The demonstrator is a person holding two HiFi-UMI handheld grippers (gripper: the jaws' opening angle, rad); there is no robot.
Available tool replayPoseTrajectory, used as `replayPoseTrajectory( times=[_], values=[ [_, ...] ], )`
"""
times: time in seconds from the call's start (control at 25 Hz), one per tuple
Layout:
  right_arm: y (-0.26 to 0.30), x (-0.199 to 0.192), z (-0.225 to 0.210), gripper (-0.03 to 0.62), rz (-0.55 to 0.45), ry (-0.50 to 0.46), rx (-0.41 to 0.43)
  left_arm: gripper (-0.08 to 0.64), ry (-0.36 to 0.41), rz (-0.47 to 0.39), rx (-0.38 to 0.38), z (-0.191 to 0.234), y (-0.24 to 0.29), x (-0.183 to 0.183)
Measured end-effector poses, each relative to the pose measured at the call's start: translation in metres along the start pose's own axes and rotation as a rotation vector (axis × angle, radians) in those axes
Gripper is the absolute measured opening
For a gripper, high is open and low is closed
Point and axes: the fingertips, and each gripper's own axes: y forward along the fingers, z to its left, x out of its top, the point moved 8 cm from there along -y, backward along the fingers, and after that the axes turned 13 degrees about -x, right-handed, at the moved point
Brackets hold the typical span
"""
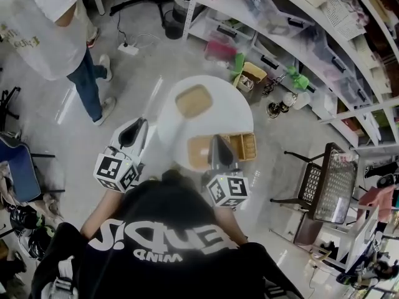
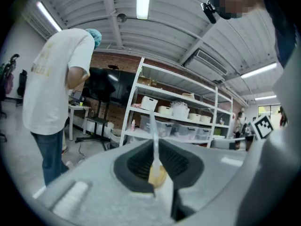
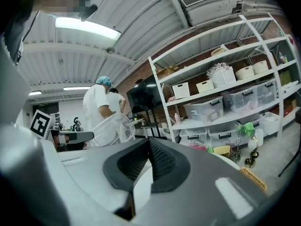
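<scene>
Two hand-held grippers are in front of you, both at the near edge of the round white table (image 1: 234, 114). Your left hand-held gripper (image 1: 139, 124) hangs just off the table's left rim, over the floor. In the left gripper view its jaws (image 2: 155, 142) are pressed together on a thin clear strip (image 2: 154, 126), which stands upright between the pads and pokes out past the tips. There is a yellowish patch at its foot (what the strip is, you cannot tell from here).

Your right hand-held gripper (image 1: 216, 141) sits over the near side of the table. Its tips are above the seam between the near wooden tray (image 1: 198, 151) and the wicker basket (image 1: 244, 146) just to its right. In the right gripper view its jaws (image 3: 149, 142) meet at the tips with nothing between them, and only white tabletop shows through the gap behind.

A second wooden tray (image 1: 194, 101) lies at the far side of the table. Far left, a person in a white shirt (image 1: 47, 23) stands on the floor, and white shelves (image 1: 293, 36) of bins run along the far right.
</scene>
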Motion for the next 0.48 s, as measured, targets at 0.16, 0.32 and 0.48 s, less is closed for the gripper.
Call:
replayPoseTrajectory(
  times=[0.16, 0.32, 0.48],
  values=[
    [0.003, 0.001, 0.000, 0.000, 0.001, 0.000, 0.005, 0.034, 0.002, 0.001, -0.004, 0.001, 0.002, 0.001],
    [0.004, 0.002, -0.001, 0.000, 0.000, 0.002, 0.009, 0.032, 0.005, 0.003, -0.013, 0.000, 0.007, 0.003],
    [0.007, 0.004, -0.003, 0.000, -0.002, 0.004, 0.007, 0.034, 0.004, 0.016, -0.025, 0.000, 0.013, 0.003]
  ],
)
